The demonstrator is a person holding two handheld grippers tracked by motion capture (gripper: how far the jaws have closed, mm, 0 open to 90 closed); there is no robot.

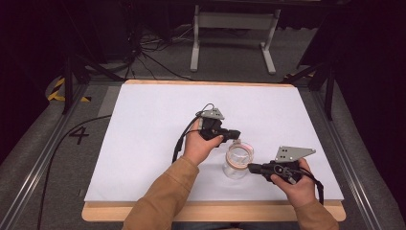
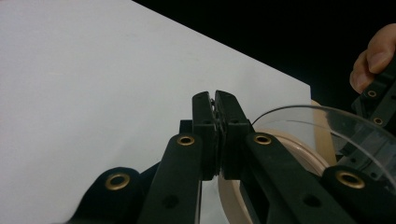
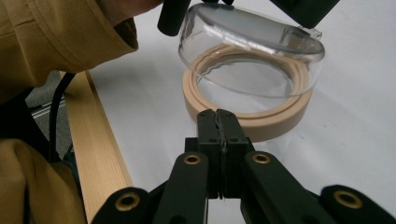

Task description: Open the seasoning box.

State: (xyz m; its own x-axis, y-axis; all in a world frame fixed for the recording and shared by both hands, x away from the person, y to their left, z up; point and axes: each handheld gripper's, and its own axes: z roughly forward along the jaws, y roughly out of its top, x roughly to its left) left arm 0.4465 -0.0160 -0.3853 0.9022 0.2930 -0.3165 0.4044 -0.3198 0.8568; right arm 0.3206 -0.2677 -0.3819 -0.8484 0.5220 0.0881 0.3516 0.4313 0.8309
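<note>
Where white sheet (image 1: 158, 143) covers wooden table (image 1: 105, 212), grey floor (image 1: 230, 57) beyond

The clear lid (image 2: 327, 123) runs off the left gripper view at 3 o'clock. In the right gripper view, the tan sleeve (image 3: 56, 37) is cut off at 10 o'clock.
</note>
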